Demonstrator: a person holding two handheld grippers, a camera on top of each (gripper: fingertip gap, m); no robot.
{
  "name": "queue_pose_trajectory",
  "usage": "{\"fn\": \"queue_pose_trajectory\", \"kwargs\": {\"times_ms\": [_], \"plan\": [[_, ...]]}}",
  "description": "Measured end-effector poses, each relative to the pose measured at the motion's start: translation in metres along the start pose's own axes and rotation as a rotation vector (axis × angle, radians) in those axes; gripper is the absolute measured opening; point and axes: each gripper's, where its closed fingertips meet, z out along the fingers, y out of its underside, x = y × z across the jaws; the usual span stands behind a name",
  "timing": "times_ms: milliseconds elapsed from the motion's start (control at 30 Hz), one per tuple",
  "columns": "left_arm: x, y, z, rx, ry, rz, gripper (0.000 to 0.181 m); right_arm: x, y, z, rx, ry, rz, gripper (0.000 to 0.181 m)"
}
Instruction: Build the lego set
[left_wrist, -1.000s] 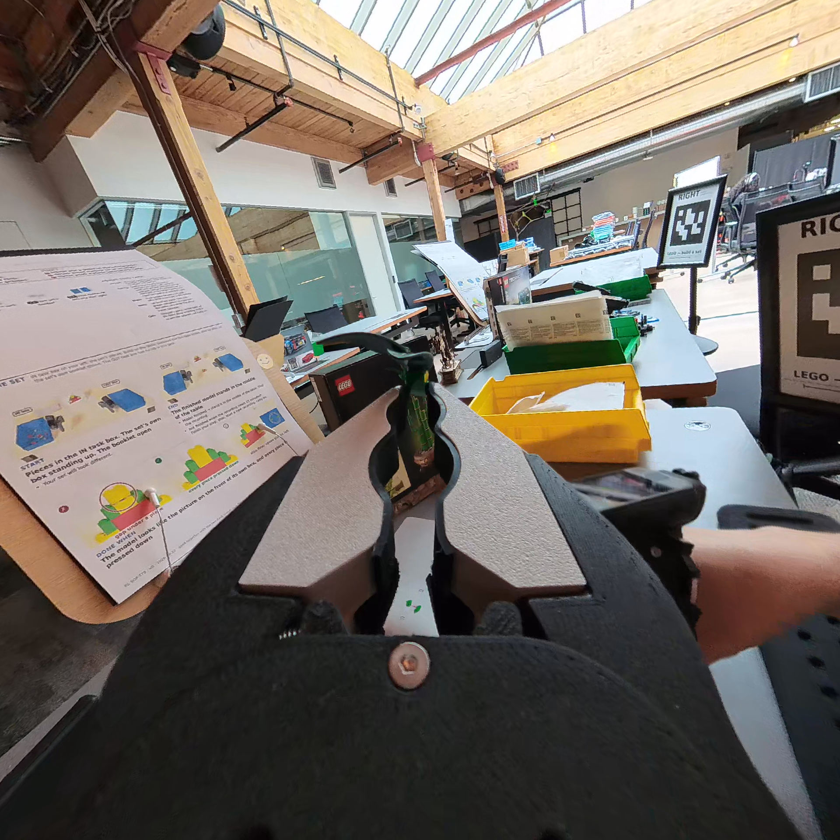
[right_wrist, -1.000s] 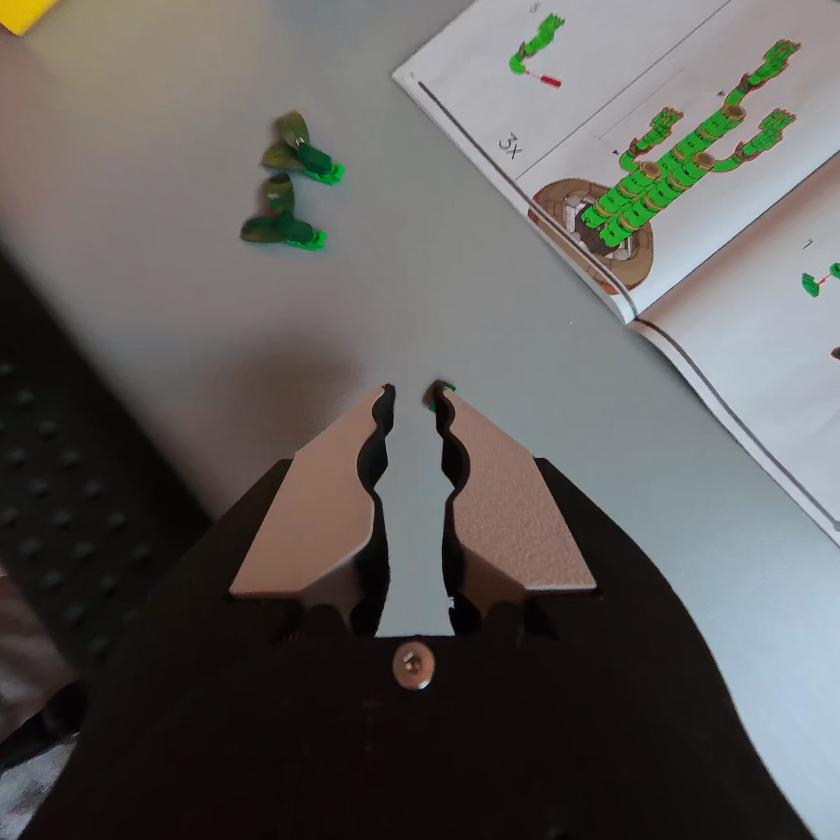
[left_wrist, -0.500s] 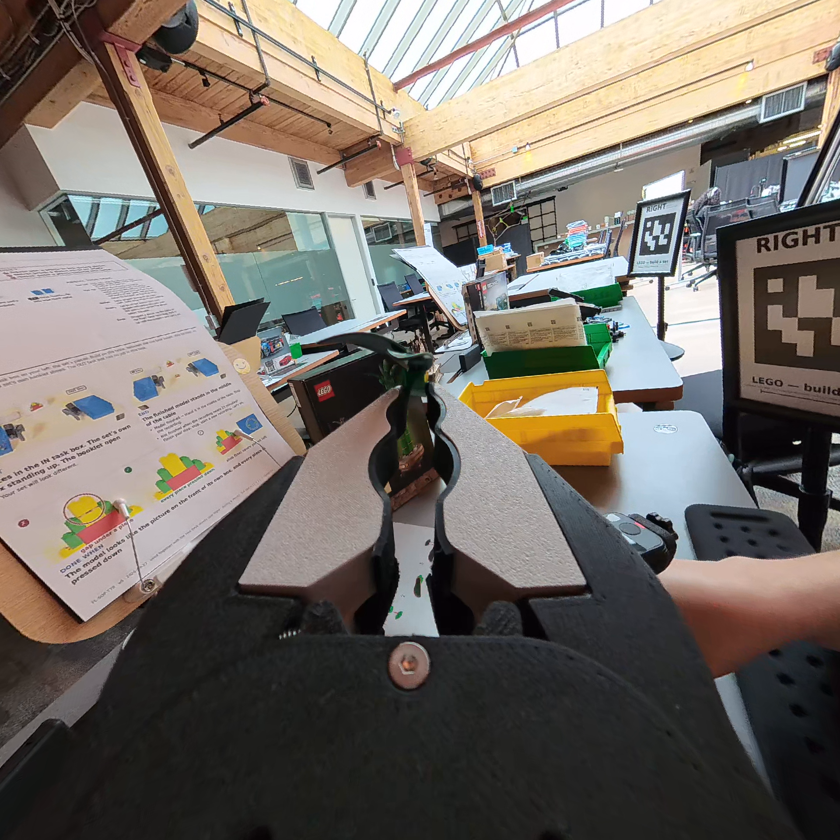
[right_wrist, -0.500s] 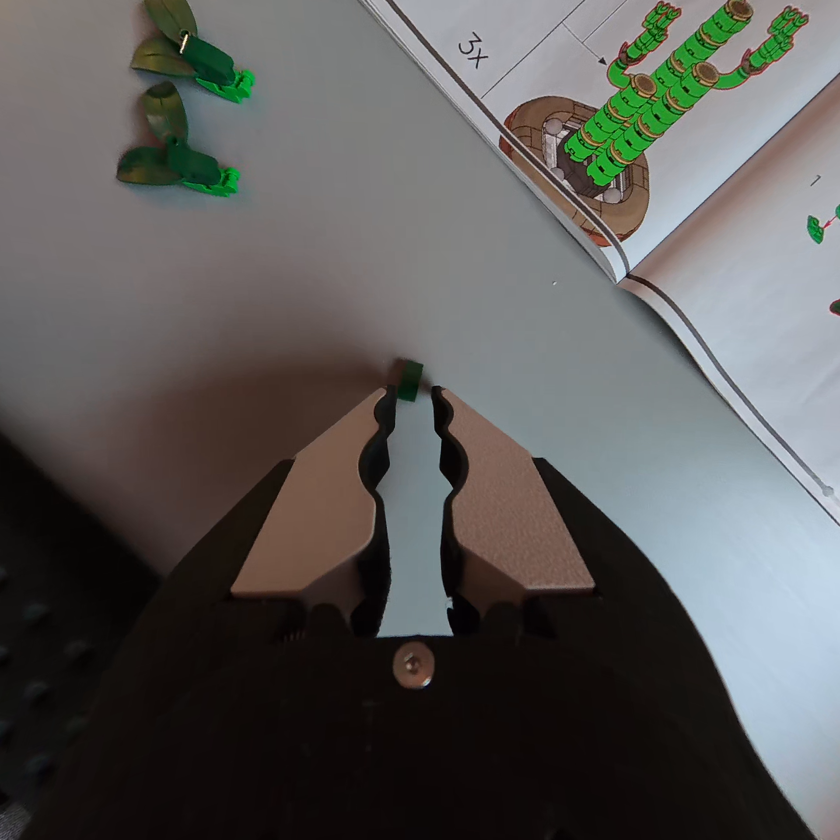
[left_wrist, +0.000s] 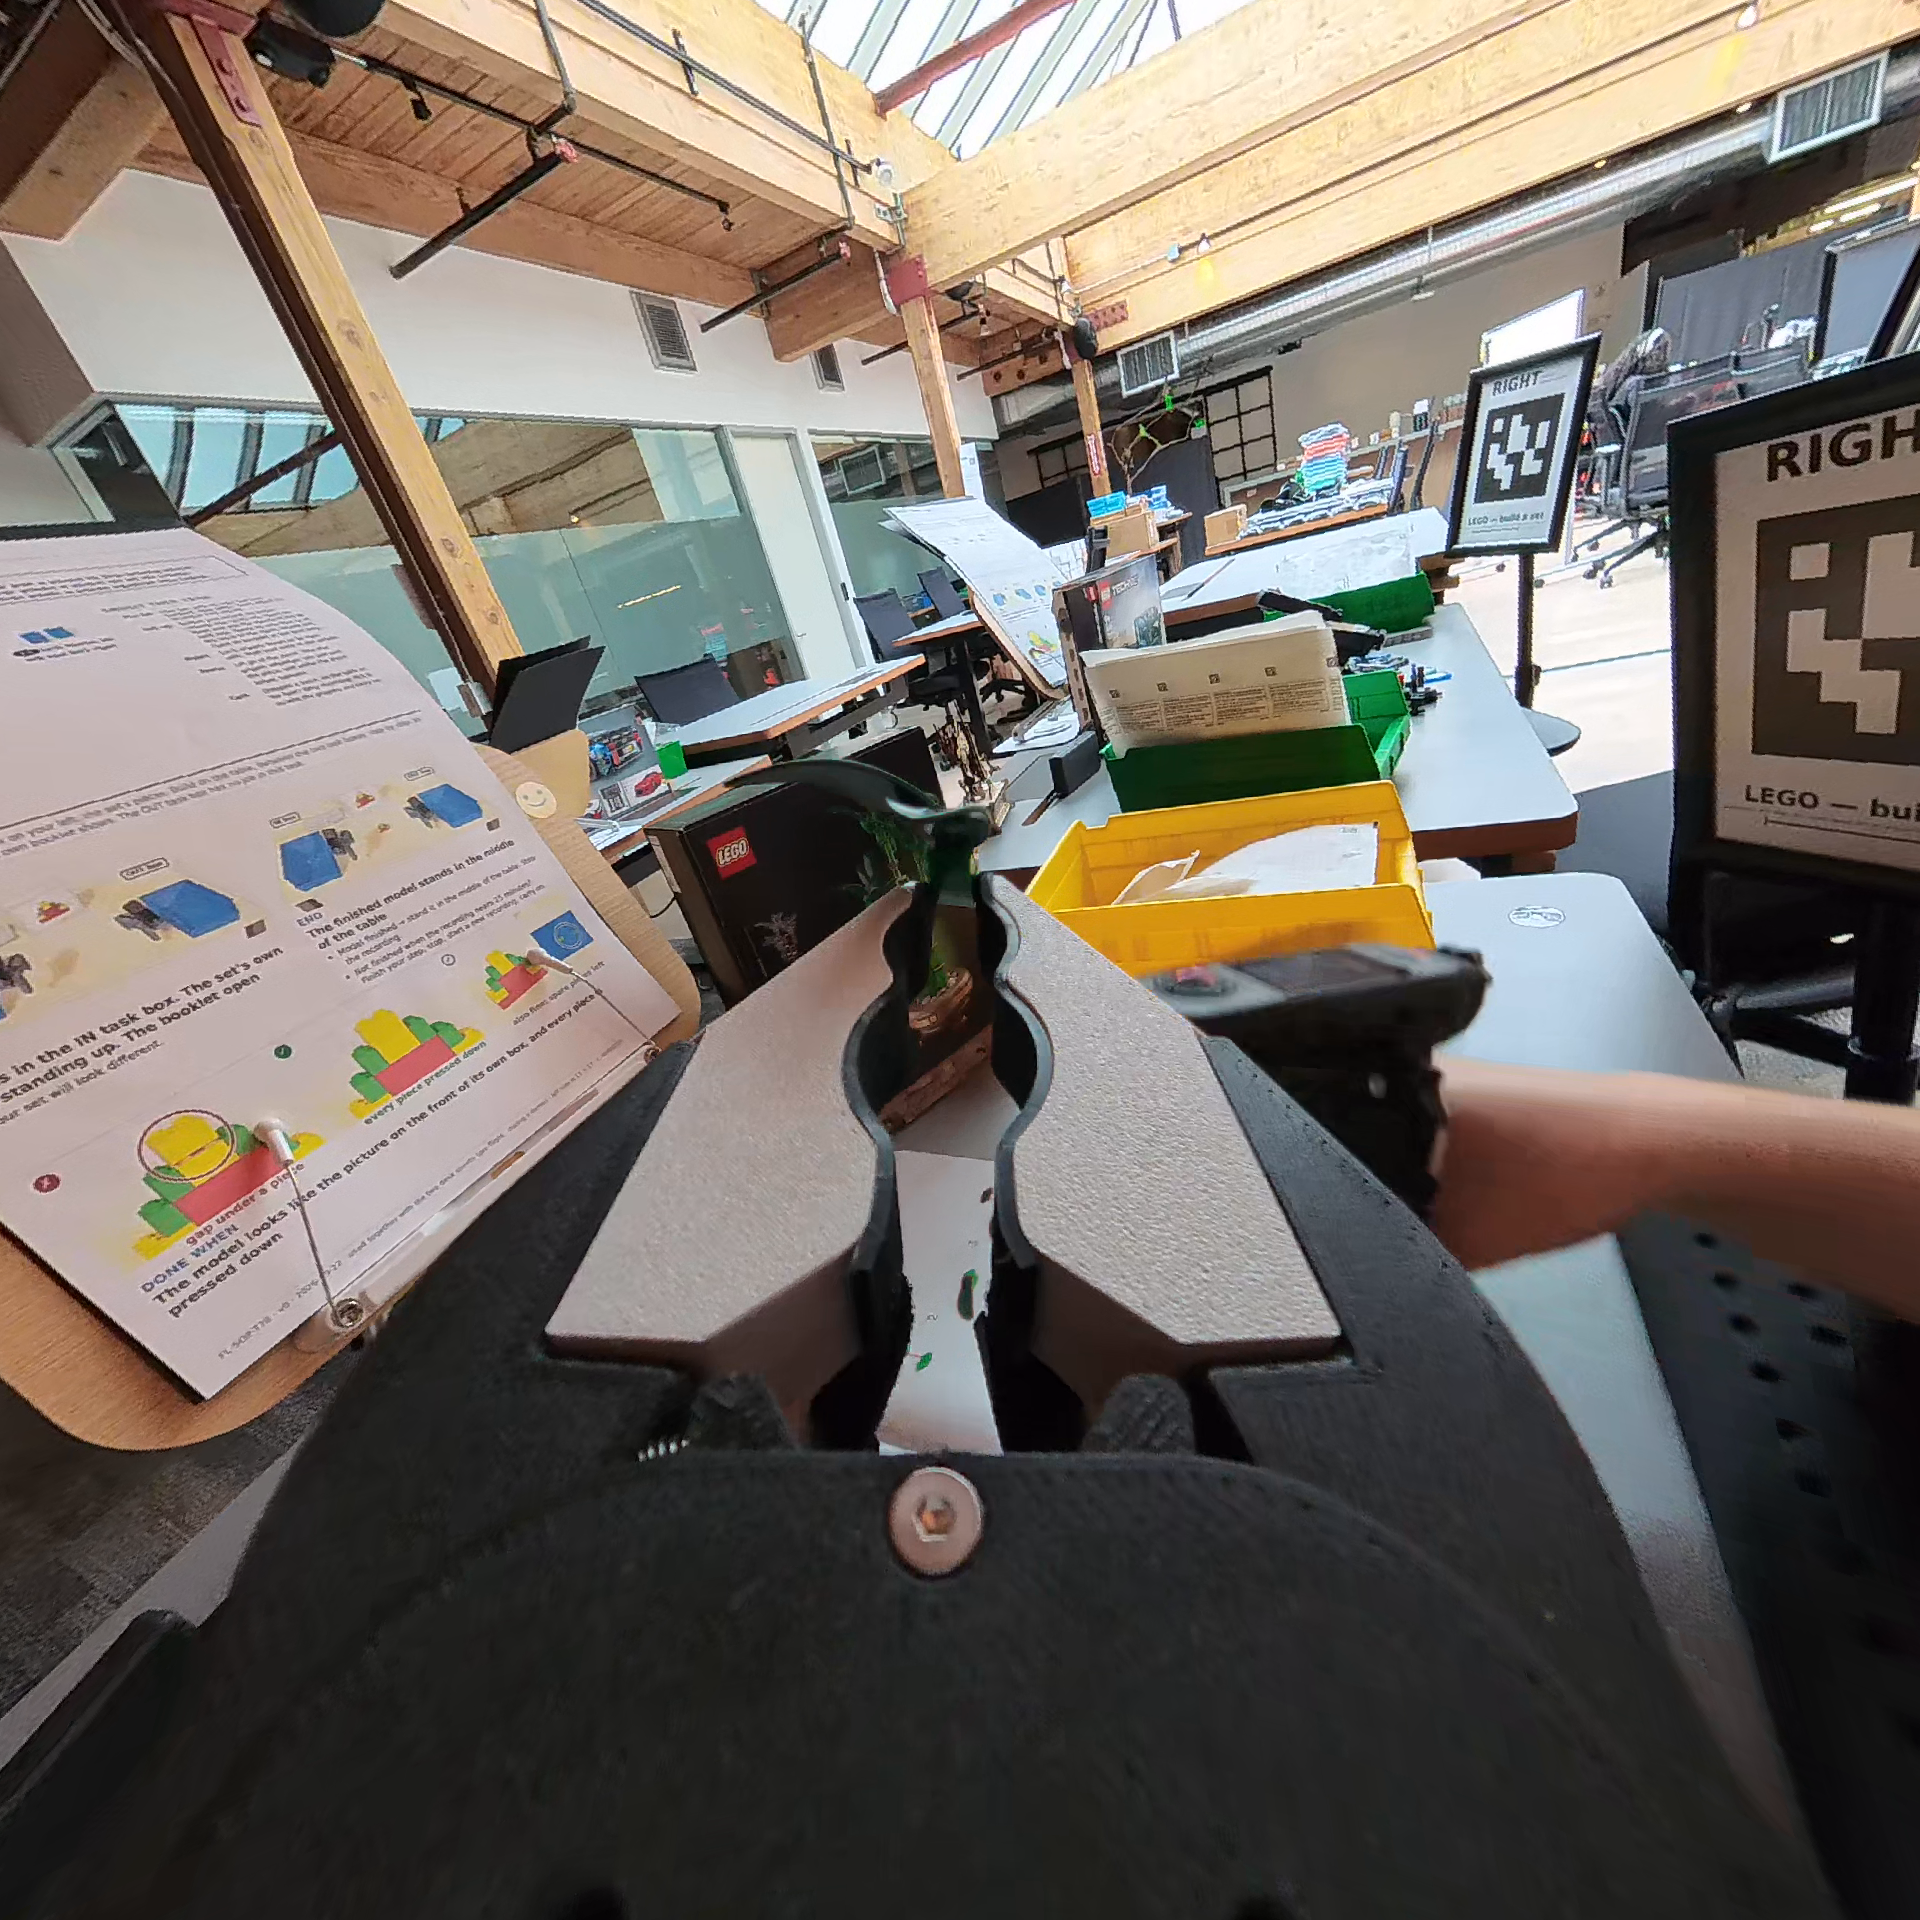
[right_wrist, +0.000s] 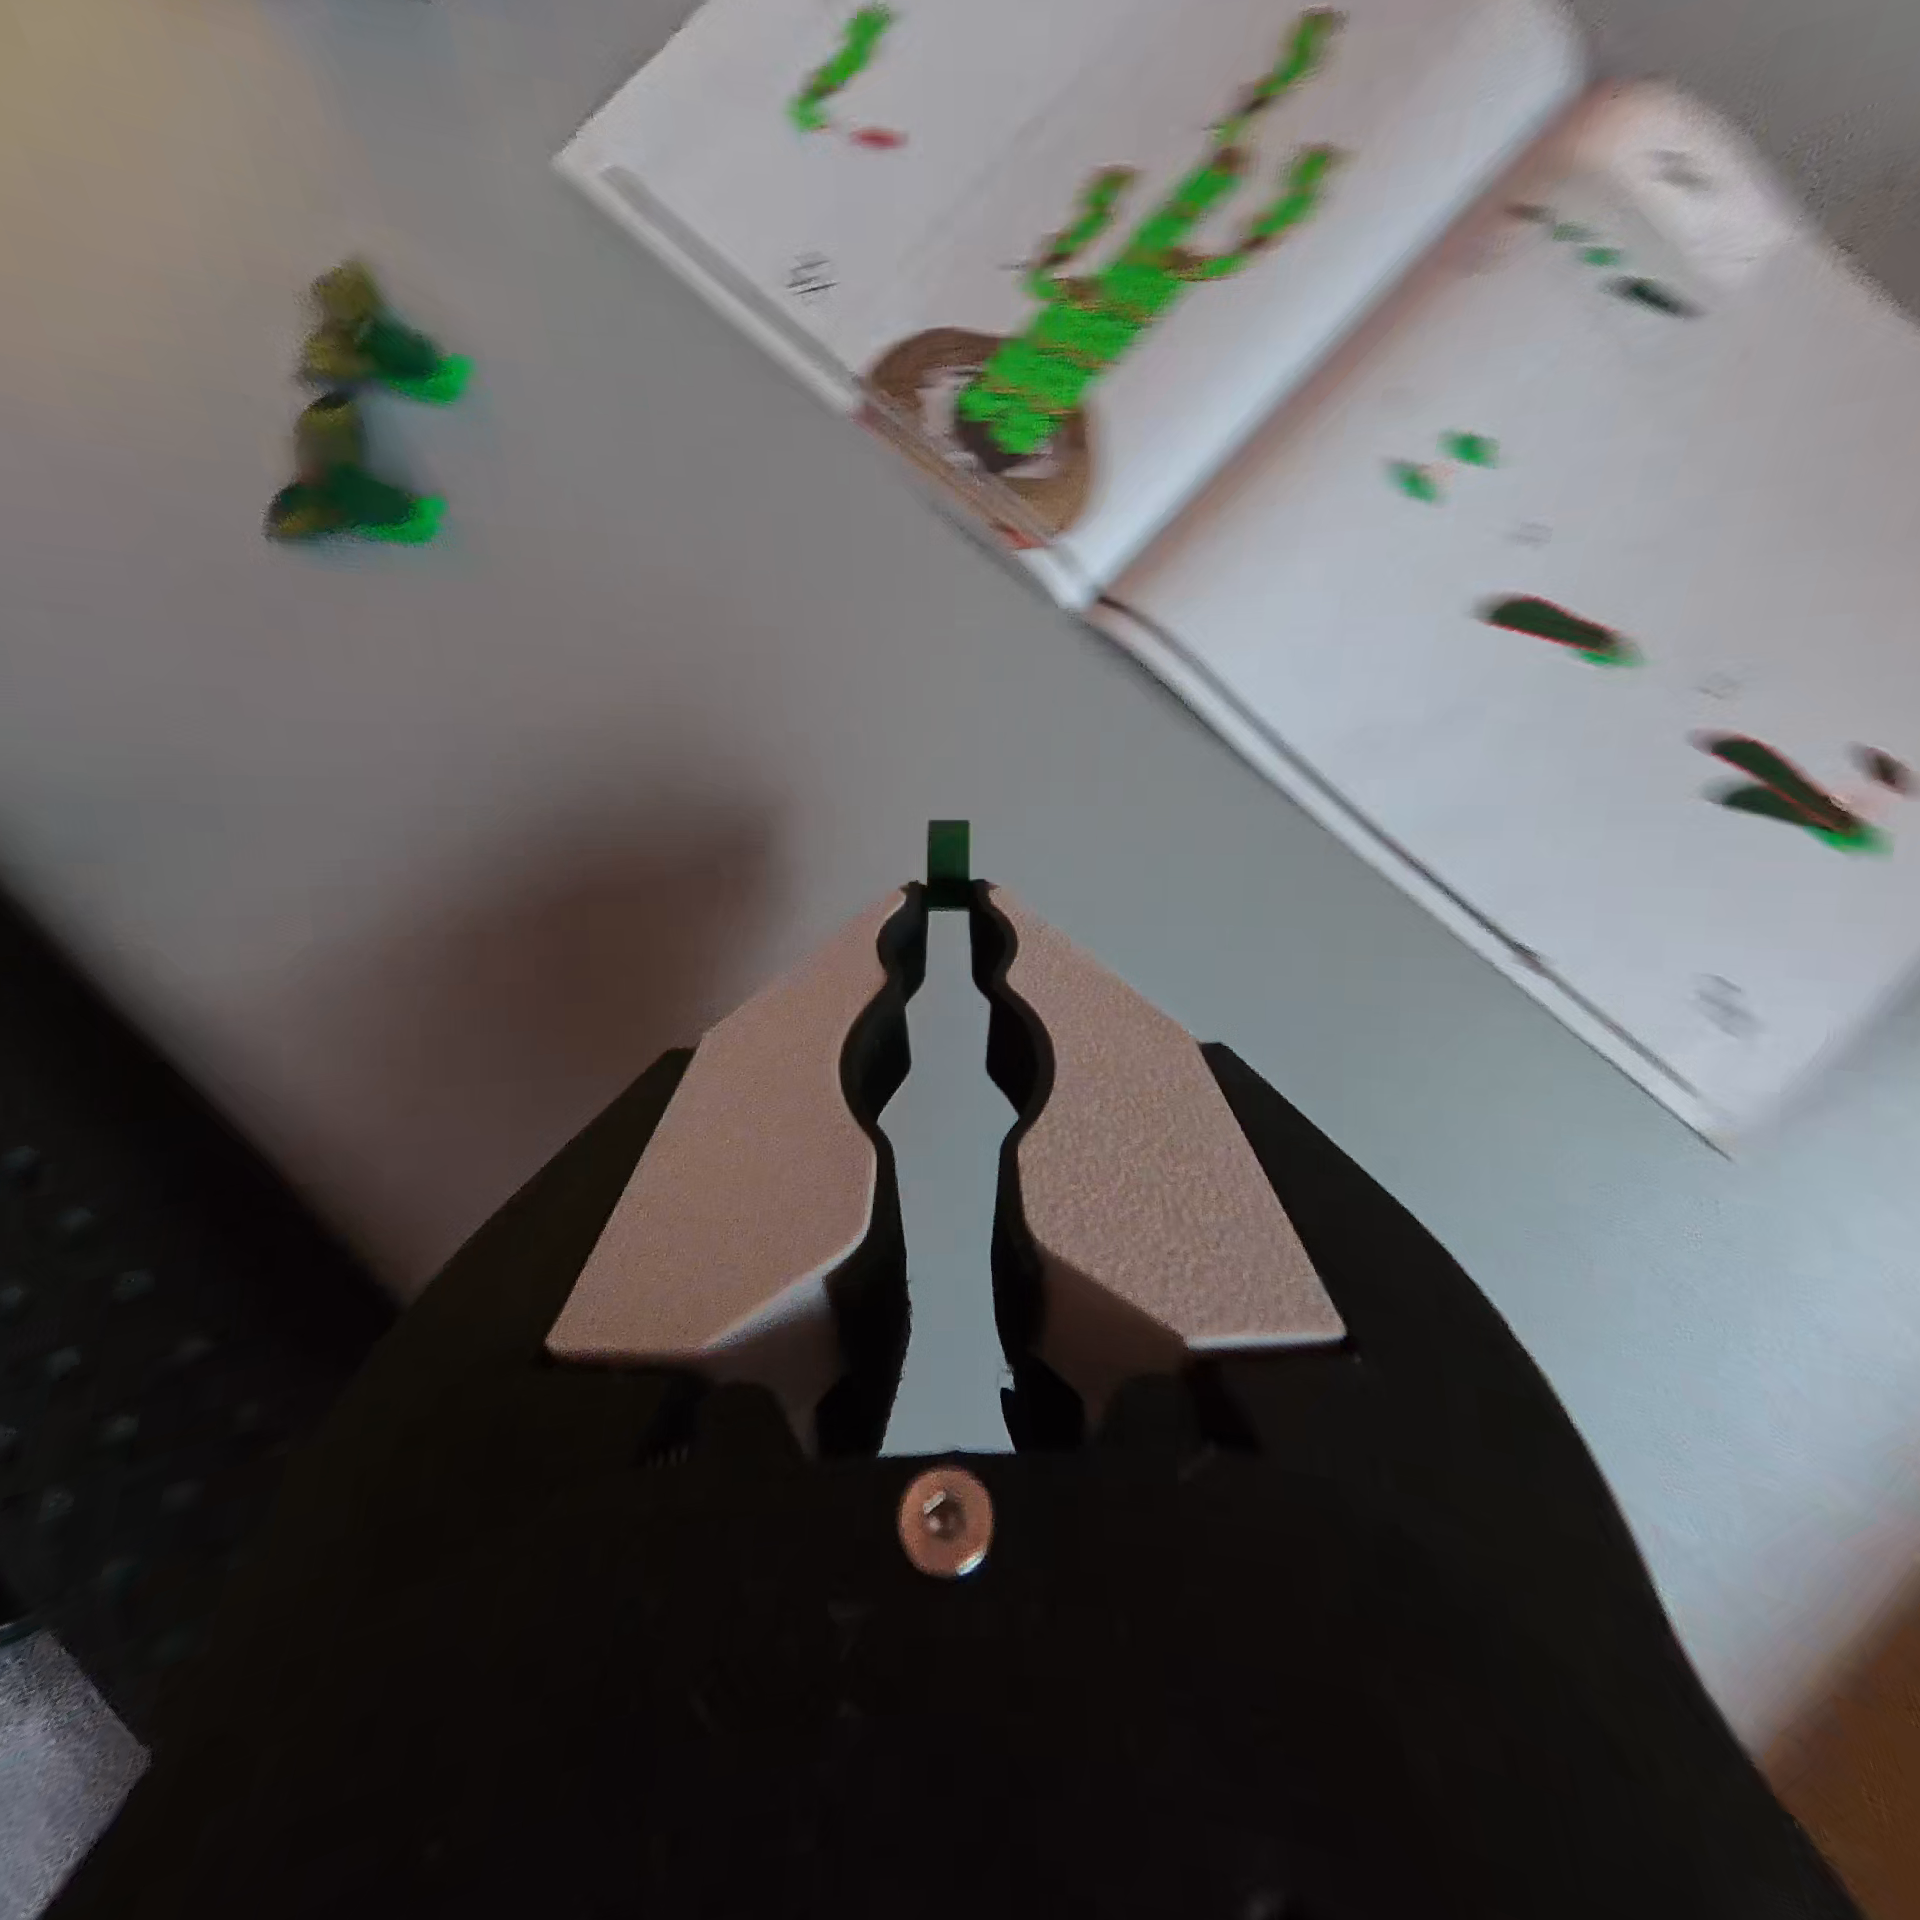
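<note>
My left gripper (left_wrist: 948, 883) is shut on a dark green leaf piece (left_wrist: 868, 787) that arcs up and to the left out of the fingertips, held above the table. My right gripper (right_wrist: 947, 889) is shut on a small green lego piece (right_wrist: 947, 854) that sticks out past the fingertips, above the grey table (right_wrist: 623, 727). Two leaf assemblies (right_wrist: 358, 436) with bright green bases lie on the table at the upper left. The open instruction booklet (right_wrist: 1403, 540) lies at the upper right. The right gripper's body (left_wrist: 1340, 1013) and a forearm also show in the left wrist view.
A black lego set box (left_wrist: 800, 883) stands behind the left fingertips. A yellow bin (left_wrist: 1236, 883) and green bins (left_wrist: 1257, 758) sit behind on the right. A printed instruction board (left_wrist: 239, 935) leans at the left. A framed marker sign (left_wrist: 1808, 644) stands at the right. A black perforated mat (right_wrist: 125, 1195) borders the table. The tips of one gripper are about 25 cm away from the tips of the other.
My right gripper has closed on the small green piece that lay at its fingertips and lifted it; that view is now blurred by motion. The left gripper still holds the leaf, slightly shifted.
</note>
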Motion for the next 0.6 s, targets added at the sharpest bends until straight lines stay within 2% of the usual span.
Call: {"fn": "queue_pose_trajectory", "kwargs": {"times_ms": [100, 167, 333, 467, 600], "plan": [[-0.001, -0.002, -0.002, 0.016, 0.019, -0.035, 0.006, 0.074, 0.011, -0.039, 0.051, 0.110, 0.153, 0.006], [0.004, -0.003, -0.001, 0.033, 0.072, -0.091, 0.006, 0.089, 0.012, -0.060, 0.127, 0.061, 0.226, 0.006], [0.011, -0.006, 0.003, 0.126, 0.202, -0.287, 0.007, 0.074, -0.027, -0.109, 0.363, -0.127, 0.176, 0.006], [0.010, 0.002, 0.007, 0.143, 0.245, -0.360, 0.006, 0.048, -0.085, -0.158, 0.526, -0.278, 0.041, 0.006], [0.012, 0.006, 0.009, 0.160, 0.274, -0.382, 0.007, 0.027, -0.135, -0.191, 0.594, -0.364, -0.110, 0.006]]}}
